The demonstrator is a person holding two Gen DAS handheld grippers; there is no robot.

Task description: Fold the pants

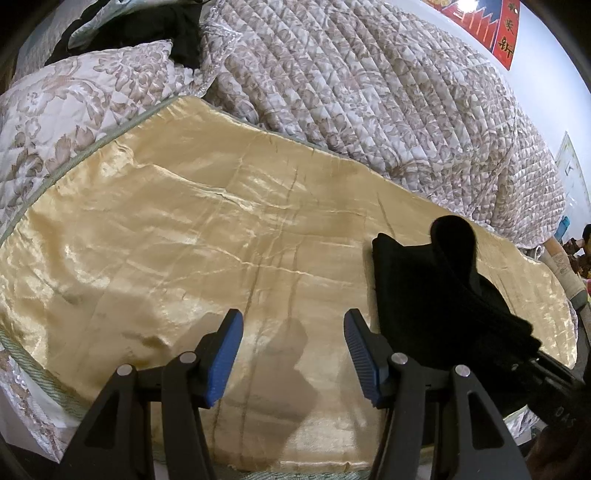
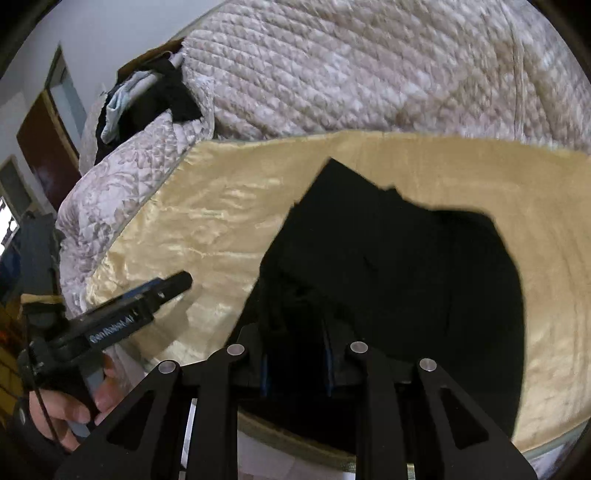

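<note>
Black pants, one folded pair, clamped in right gripper; left gripper spread

A shiny gold satin sheet covers the bed, creased and edged with green trim. Behind it a quilted floral comforter lies bunched, with a matching pillow beside it. Dark clothing is heaped behind the pillow. A red banner hangs on the wall.
</note>
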